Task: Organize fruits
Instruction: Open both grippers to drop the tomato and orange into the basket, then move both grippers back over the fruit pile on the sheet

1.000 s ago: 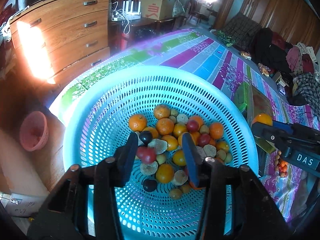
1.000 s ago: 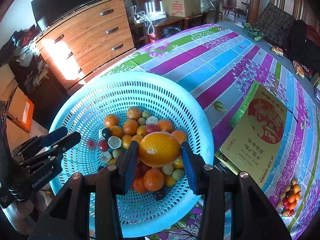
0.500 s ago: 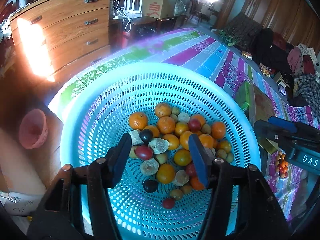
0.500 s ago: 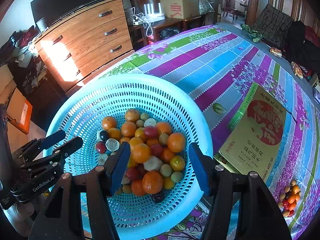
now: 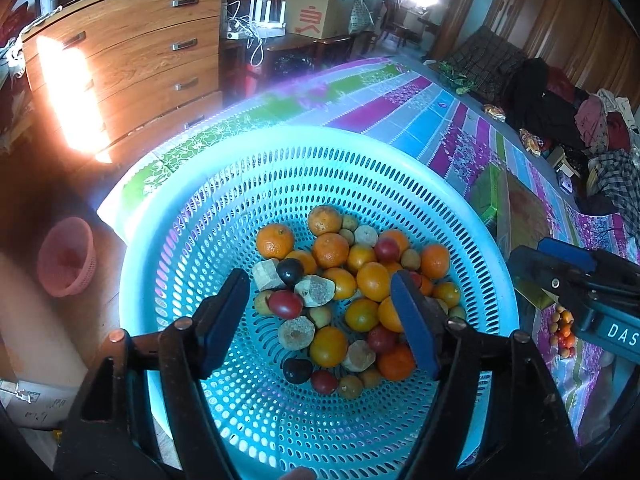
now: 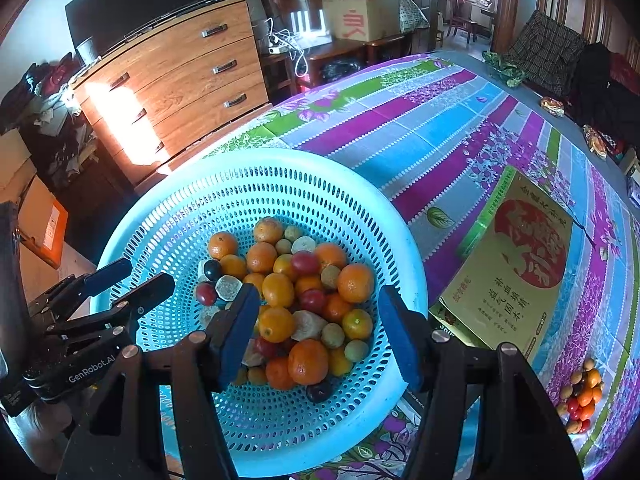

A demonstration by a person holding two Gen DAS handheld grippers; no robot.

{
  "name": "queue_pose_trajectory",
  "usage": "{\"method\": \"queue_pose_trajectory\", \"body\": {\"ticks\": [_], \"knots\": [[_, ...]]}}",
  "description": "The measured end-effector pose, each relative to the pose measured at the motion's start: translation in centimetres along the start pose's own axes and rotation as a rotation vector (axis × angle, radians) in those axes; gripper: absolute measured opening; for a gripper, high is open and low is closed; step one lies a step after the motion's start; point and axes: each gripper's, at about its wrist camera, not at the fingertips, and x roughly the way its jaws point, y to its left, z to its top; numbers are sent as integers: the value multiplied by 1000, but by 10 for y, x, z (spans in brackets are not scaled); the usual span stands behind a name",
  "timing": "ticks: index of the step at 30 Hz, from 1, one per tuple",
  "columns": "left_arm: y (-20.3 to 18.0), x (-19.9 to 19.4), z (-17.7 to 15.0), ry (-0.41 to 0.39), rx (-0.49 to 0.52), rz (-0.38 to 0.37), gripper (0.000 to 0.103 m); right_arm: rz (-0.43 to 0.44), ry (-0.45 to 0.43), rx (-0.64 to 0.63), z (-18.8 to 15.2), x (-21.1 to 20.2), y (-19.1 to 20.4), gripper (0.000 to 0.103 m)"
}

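Inside basket, released orange.

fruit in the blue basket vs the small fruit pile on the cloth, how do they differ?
The basket fruit is a large heap inside the blue basket; the small pile is only a handful, lying loose on the tablecloth at the far right. Both mix orange, red and tan pieces.

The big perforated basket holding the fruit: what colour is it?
Light turquoise blue basket, clearest in the right wrist view.
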Motion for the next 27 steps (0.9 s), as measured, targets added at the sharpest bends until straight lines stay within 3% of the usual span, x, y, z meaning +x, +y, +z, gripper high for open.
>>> {"method": "queue_pose_trajectory", "body": {"ticks": [6, 10, 14, 17, 27], "knots": [[-3, 1, -3, 5, 6, -7, 77, 10, -32, -5, -4, -8, 3, 68], [-4, 0, -4, -2, 7, 2, 88, 6, -77, -23, -11, -19, 7, 82], [-6, 0, -4, -3, 7, 6, 90, -18, -143, -45, -29, -35, 7, 82], [-11, -2, -5, -12, 24, 14, 103, -47, -194, -42, -46, -49, 0, 82], [-43, -7, -7, -53, 74, 0, 103, -146, -244, 75, -96, -81, -55, 87]]}}
